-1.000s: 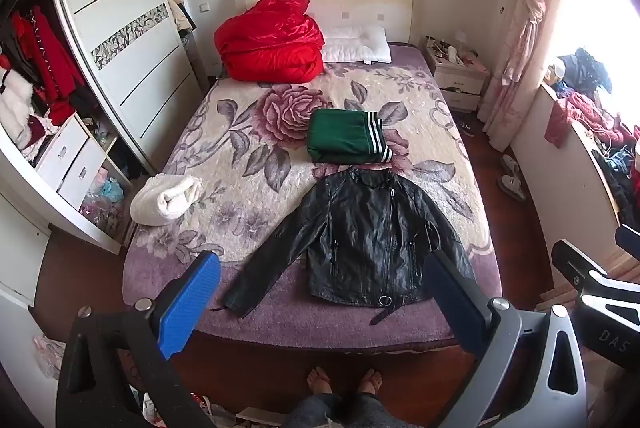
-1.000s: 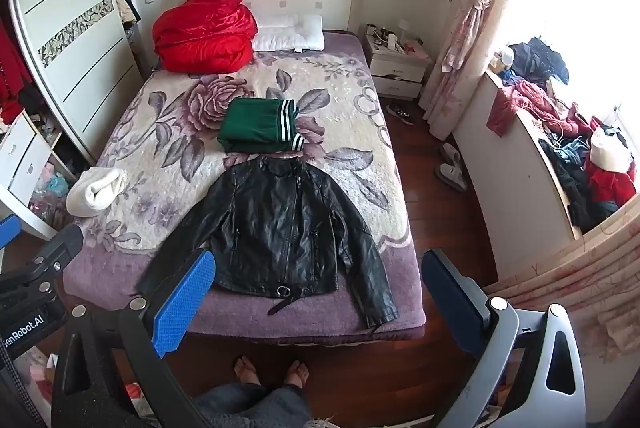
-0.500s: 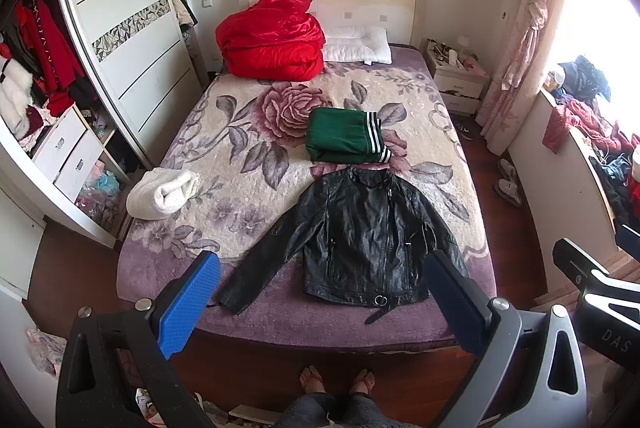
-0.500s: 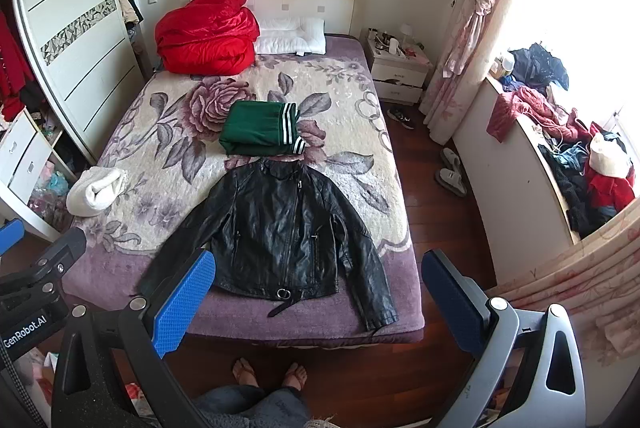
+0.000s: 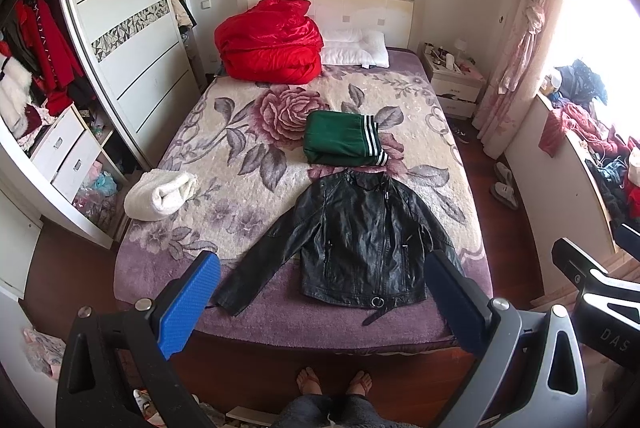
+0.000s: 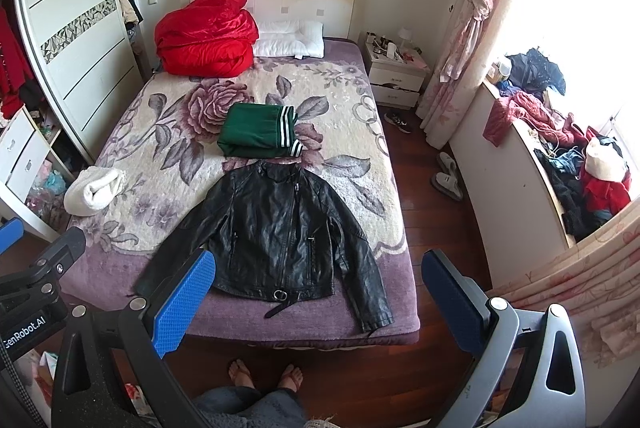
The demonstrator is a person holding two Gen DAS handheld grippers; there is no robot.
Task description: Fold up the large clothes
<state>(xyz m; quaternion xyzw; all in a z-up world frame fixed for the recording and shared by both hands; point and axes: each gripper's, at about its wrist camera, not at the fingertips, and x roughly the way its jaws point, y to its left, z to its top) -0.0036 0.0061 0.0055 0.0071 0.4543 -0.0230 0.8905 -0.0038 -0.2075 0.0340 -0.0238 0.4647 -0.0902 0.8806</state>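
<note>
The black leather jacket (image 5: pixel 360 240) lies face up in the lower centre of both views, at the foot end of the bed (image 5: pixel 168 268), front closed, collar toward the headboard and both sleeves angled out and down. That flat, spread layout looks deliberate: it gives clear access to the sleeves and hem for a first fold, which has not begun. Just above its collar, a folded green garment with striped cuffs (image 5: pixel 340 141) sits mid-frame, apparently already done and set out of the way.

The left gripper (image 5: pixel 320 296) and the right gripper (image 6: pixel 318 292) both hang above the foot of the bed with jaws spread wide and nothing between them, well apart from the jacket.

In the left view the gripper's right finger covers the end of one sleeve; in the right view the left blue pad hides the other cuff. Whether the loose belt strap at the hem is attached is hard to tell. A rolled white towel (image 5: pixel 160 195) sits at middle left, a red quilt (image 5: pixel 268 43) at upper centre.
</note>
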